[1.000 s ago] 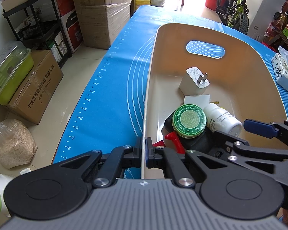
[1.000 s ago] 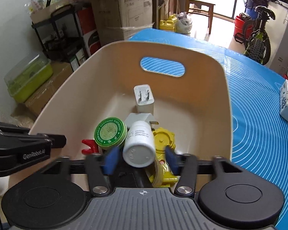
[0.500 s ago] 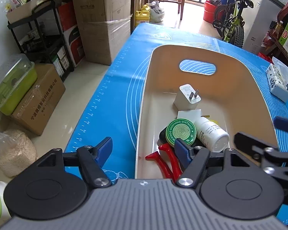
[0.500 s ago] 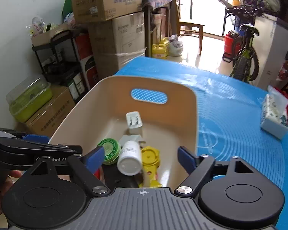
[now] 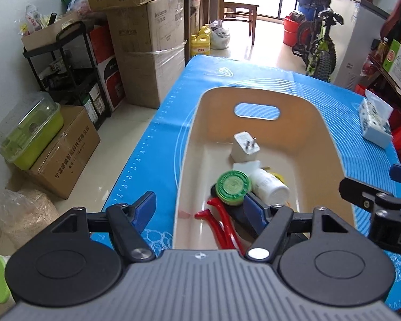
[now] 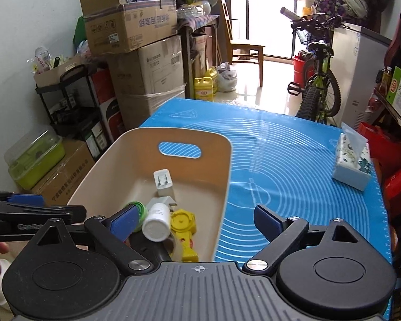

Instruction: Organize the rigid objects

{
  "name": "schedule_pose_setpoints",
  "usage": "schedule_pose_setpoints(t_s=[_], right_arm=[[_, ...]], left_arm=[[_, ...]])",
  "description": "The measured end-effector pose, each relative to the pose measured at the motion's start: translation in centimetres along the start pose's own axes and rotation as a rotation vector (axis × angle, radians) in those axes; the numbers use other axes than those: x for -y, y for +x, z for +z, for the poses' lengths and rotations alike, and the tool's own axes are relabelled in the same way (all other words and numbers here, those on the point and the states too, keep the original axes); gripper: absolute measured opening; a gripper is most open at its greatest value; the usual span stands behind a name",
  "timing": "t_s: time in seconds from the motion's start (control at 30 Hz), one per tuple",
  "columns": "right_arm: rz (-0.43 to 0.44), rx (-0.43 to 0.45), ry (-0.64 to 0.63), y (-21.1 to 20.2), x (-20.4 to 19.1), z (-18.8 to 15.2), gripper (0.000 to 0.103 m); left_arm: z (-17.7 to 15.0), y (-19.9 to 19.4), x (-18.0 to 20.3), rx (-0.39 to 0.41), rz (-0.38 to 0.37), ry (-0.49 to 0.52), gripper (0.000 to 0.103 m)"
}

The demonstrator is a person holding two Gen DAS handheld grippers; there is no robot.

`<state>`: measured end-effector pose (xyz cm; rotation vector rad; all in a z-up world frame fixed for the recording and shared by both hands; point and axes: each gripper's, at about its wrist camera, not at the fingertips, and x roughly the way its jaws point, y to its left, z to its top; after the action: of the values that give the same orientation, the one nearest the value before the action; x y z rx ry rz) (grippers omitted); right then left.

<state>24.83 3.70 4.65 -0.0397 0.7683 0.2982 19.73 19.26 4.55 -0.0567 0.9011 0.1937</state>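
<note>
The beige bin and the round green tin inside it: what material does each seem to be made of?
The beige bin looks like smooth moulded plastic: thin curved walls, rounded rim, cut-out handle, soft sheen. The green tin is probably lacquered metal, judging by its flat printed lid and ridged edge, though plastic is possible.

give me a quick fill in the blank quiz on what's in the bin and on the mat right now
1. The round tin in the beige bin has a ____ lid.
2. The white bottle lies on its ____.
3. The tissue box rests on the ____ mat, outside the bin.
4. Both the left gripper and right gripper are ____.

Missing words: green; side; blue; open
</note>
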Motion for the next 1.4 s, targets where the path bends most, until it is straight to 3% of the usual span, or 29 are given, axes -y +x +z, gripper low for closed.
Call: schedule_pose_setpoints(t_s=[0.27,0.8,1.4], right_arm=[[-0.021,0.041,-0.003,-4.6,1.1,-1.0,0.093],[-0.072,0.129,-0.003,-15.6,4.1,-4.4,0.093],[-0.107,0.157,0.110,-22.6,8.8,-11.8,0.093]], left_arm=[[-1.7,-4.5,1.9,0.052,0.025,0.019,0.073],[-6.0,-13.0,7.2,0.160,-0.010,0.070,0.073],[-13.1,-16.6,11.7,0.224,-0.057,0.124,0.073]])
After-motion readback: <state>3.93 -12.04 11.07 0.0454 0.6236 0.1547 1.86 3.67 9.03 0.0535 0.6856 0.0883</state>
